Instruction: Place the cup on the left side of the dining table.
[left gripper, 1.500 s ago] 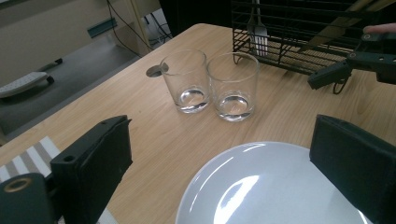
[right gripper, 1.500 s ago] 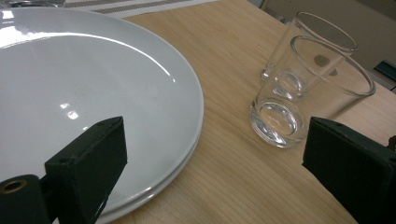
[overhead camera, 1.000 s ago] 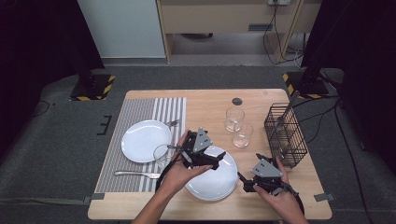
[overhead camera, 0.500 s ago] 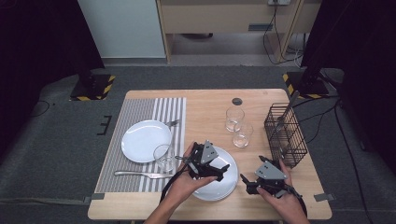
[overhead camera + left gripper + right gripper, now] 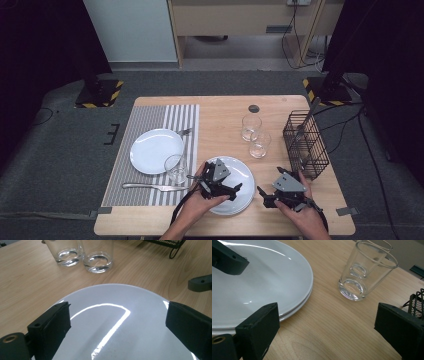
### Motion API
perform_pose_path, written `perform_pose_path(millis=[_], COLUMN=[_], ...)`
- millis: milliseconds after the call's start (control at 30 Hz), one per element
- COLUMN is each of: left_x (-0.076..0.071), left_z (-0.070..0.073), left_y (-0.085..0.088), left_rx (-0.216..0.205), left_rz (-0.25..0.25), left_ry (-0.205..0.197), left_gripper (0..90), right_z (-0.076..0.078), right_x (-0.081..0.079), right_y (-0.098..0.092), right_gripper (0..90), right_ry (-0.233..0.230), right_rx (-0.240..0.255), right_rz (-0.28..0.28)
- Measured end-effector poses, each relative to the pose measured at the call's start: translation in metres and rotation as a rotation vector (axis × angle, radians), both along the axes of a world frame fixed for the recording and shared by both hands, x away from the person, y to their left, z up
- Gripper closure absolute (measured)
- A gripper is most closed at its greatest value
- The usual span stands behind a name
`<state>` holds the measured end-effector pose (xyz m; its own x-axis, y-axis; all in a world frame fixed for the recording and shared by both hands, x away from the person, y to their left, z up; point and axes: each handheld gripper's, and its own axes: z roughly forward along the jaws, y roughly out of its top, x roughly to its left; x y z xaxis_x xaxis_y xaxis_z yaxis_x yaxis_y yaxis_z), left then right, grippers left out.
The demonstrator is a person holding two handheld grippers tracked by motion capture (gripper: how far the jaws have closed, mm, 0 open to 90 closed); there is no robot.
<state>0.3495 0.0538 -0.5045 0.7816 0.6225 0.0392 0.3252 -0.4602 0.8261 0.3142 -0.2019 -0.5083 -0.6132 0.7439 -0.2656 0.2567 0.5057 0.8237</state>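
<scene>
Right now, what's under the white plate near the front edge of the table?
In the right gripper view, the round white ceramic plate shows a doubled rim, so a second white plate appears stacked beneath it, resting on the wooden table. Anything under the stack is covered.

Bare wood between stacked plates and wire basket passable; two glasses block beyond.

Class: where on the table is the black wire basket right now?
In the high view, the black wire basket stands near the table's right edge, right of two clear drinking glasses, beyond the right claw.
</scene>
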Motion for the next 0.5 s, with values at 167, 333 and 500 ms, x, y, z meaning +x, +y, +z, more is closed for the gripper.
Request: perform_pose_path(millis=[167, 333, 500], left_x=[-0.001, -0.003, -0.006], left_z=[-0.005, -0.008, -0.007], left_y=[0.005, 0.011, 0.015], left_rx=[0.002, 0.018, 0.020], left_rz=[0.019, 0.034, 0.037], left_ry=[0.010, 0.009, 0.006], left_gripper=[5.5, 5.7, 5.7], right_z=[-0.002, -0.003, -0.004], right_x=[0.000, -0.001, -0.001], right_y=[0.004, 0.005, 0.005], right_gripper=[5.9, 5.9, 6.0], right_ry=[0.005, 0.007, 0.001], right_rx=[-0.006, -0.011, -0.017], right_rz=[0.007, 0.012, 0.016])
